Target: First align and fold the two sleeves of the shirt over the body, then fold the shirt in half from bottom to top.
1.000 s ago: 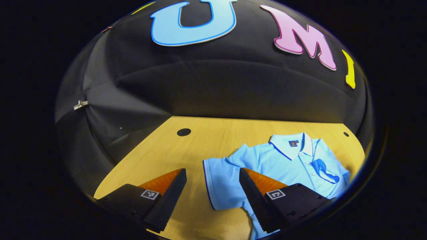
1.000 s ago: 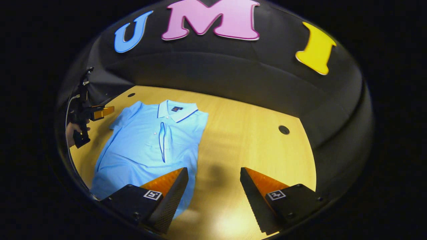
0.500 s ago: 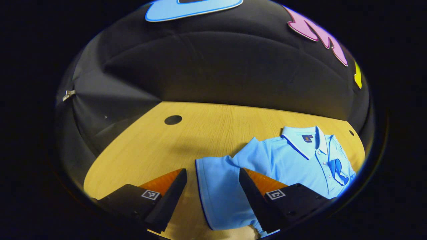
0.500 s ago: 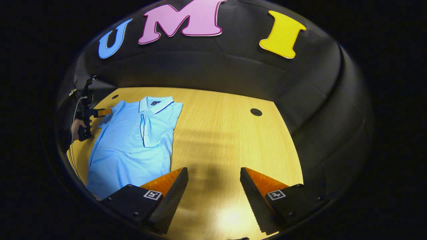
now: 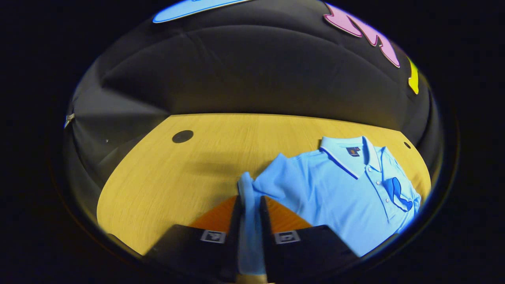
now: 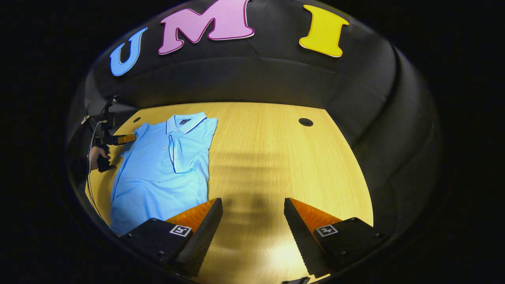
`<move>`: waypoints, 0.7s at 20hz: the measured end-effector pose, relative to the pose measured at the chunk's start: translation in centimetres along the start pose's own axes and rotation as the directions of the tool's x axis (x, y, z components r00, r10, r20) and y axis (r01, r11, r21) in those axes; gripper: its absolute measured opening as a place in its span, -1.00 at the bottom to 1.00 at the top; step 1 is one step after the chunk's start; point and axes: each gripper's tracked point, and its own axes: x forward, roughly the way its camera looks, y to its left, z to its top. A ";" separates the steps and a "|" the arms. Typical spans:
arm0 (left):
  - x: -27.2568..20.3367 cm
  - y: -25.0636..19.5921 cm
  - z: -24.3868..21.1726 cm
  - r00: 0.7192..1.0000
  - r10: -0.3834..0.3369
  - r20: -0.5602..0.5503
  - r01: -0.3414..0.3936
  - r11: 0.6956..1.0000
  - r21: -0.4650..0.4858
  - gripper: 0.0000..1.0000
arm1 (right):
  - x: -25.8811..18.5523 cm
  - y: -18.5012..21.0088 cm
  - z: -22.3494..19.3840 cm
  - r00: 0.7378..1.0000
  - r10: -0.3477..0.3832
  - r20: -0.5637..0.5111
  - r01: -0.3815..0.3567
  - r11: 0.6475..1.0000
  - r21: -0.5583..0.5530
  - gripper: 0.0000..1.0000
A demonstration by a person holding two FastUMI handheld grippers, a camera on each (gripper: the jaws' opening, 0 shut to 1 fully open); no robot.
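light-blue polo shirt (image 5: 335,189) lies face up on the wooden table (image 5: 177,173), collar (image 5: 347,152) toward the booth's back wall. in the left gripper view the left gripper (image 5: 249,205) has its two fingers pressed together on the shirt's sleeve (image 5: 247,205), a bunched strip of blue cloth standing up between them (the sleeve's hem is pulled into a narrow ridge). the other sleeve (image 6: 179,156) is already folded over the body, its dark-trimmed edge lying across the chest beside the button placket. in the right gripper view the right gripper (image 6: 252,209) hangs over bare table with its fingers spread wide, nothing between them, just beside the shirt's lower edge. farther off in that view a hand (image 6: 96,156) holds the left gripper at the shirt's far sleeve.
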 end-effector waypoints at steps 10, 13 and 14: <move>-1.5 -0.6 1.3 0.998 0.053 -0.021 -0.053 0.998 0.033 -0.88 | 0.0 0.7 0.1 1.000 0.010 0.012 -0.010 1.000 0.011 0.96; -2.5 -2.6 2.8 1.000 0.017 0.007 -0.018 0.998 0.067 -0.88 | -0.2 0.9 0.2 1.000 0.014 0.017 -0.014 1.000 0.023 0.96; -2.9 -3.7 3.4 1.000 -0.003 0.014 0.002 0.998 0.068 -0.88 | -0.2 1.0 0.2 1.000 0.015 0.018 -0.016 1.000 0.024 0.96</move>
